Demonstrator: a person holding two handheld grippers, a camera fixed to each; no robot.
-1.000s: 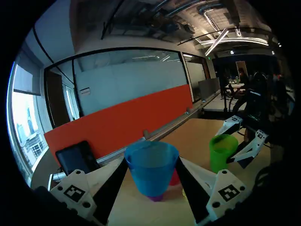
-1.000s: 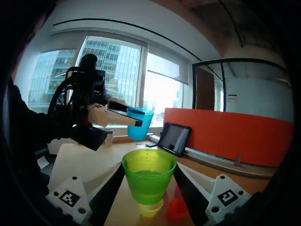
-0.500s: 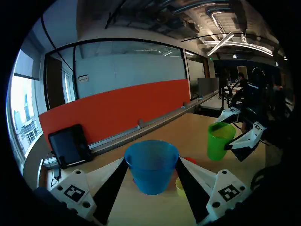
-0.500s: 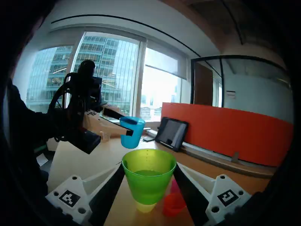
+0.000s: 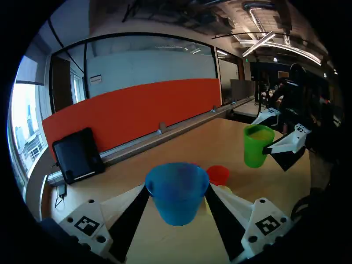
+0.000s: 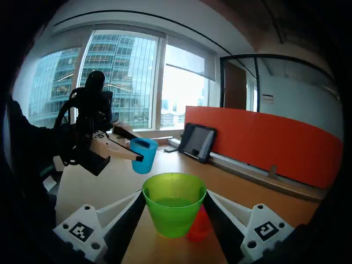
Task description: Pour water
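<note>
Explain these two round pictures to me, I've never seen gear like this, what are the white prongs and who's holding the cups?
There is no robot here. A person holds a hand-operated gripper in each hand, and each gripper carries a fisheye camera looking along its own white jaws. The left gripper view comes from the left gripper, its jaws closed on a blue cup. The right gripper view comes from the right gripper, its jaws closed on a green cup with water in it. Each view also catches the other gripper farther off. On the wooden table stand a small red cup and a propped tablet.
</note>
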